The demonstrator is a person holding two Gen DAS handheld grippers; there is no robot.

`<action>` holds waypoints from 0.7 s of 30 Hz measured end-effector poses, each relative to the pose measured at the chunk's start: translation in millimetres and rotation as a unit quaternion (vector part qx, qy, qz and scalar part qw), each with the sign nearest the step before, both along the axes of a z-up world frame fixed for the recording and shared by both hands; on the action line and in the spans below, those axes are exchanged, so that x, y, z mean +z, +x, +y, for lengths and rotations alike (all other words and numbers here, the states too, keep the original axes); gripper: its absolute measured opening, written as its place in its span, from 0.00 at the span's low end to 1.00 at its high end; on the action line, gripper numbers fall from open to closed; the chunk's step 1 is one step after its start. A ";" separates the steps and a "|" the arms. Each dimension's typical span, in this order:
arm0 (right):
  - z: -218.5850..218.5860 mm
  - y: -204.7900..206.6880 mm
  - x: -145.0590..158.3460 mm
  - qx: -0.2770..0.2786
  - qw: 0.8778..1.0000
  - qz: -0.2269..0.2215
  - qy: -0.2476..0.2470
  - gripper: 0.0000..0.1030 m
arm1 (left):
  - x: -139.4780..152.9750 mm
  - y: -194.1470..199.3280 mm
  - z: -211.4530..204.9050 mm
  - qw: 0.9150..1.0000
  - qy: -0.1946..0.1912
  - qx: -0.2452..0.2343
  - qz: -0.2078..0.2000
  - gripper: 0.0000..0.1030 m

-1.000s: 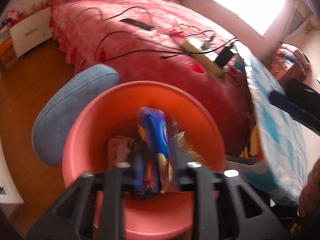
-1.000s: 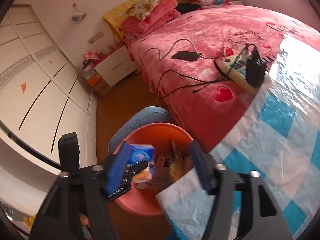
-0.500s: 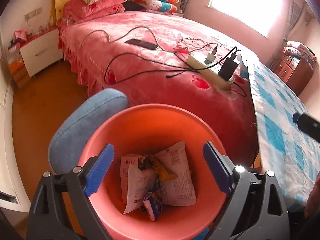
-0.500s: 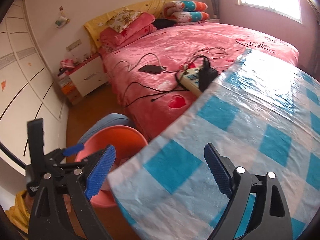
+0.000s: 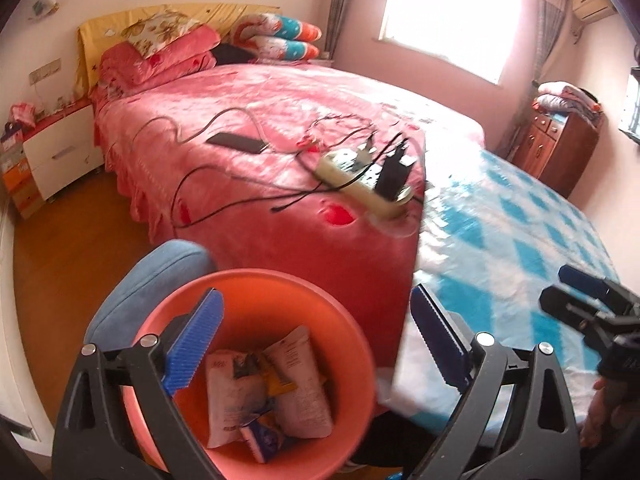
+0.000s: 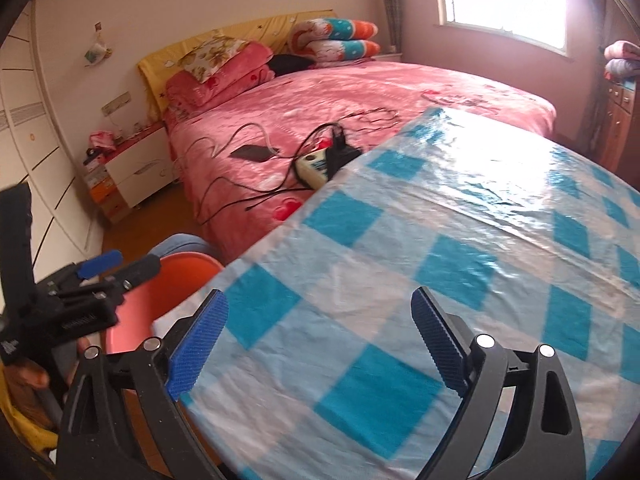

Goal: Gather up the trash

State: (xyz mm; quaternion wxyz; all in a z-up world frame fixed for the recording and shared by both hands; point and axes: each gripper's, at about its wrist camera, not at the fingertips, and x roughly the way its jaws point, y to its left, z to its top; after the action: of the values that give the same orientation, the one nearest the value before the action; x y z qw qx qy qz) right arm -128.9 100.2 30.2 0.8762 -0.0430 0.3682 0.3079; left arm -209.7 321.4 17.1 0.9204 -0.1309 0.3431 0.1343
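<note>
Left gripper (image 5: pixel 316 344), lower centre: jaws opening, nothing between them, above the orange bin (image 5: pixel 340 292). Wrappers (image 5: pixel 272 392) lie in the bin's bottom. Right gripper (image 6: pixel 320 344), lower centre: jaws opening, empty, over the checked tablecloth (image 6: pixel 460 248), which shows no litter. Best sweep onward for leftovers. Bed (image 5: pixel 280 112) behind, upper centre.

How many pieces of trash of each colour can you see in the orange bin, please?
White packets: 2
Yellow wrapper: 1
Blue packet: 1
Total: 4 visible in the orange bin; anything buried underneath cannot be told.
</note>
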 end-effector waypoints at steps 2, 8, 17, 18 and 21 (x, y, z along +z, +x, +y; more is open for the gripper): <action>-9.3 0.1 0.2 -0.008 1.000 -0.003 0.002 0.89 | 6.0 4.4 -8.5 1.000 0.004 -0.008 -0.006 0.93; -36.5 2.0 2.8 -0.035 0.999 -0.012 0.007 0.89 | 19.2 16.6 -35.8 0.999 0.008 -0.034 -0.016 0.94; -79.5 3.3 3.5 -0.074 0.997 -0.022 0.014 0.89 | 26.8 36.1 -77.3 0.997 0.009 -0.069 -0.019 0.95; -82.8 3.5 3.7 -0.078 0.997 -0.023 0.015 0.89 | 27.6 38.4 -83.1 0.997 0.012 -0.073 -0.018 0.95; -98.3 4.5 5.2 -0.091 0.995 -0.029 0.017 0.89 | 29.0 43.6 -97.1 0.996 0.014 -0.083 -0.018 0.95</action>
State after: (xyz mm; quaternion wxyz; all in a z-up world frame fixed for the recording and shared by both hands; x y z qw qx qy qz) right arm -124.4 1.9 35.4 0.9116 -0.0035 0.3395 0.2316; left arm -166.1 224.2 46.1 0.9360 -0.0917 0.3347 0.0594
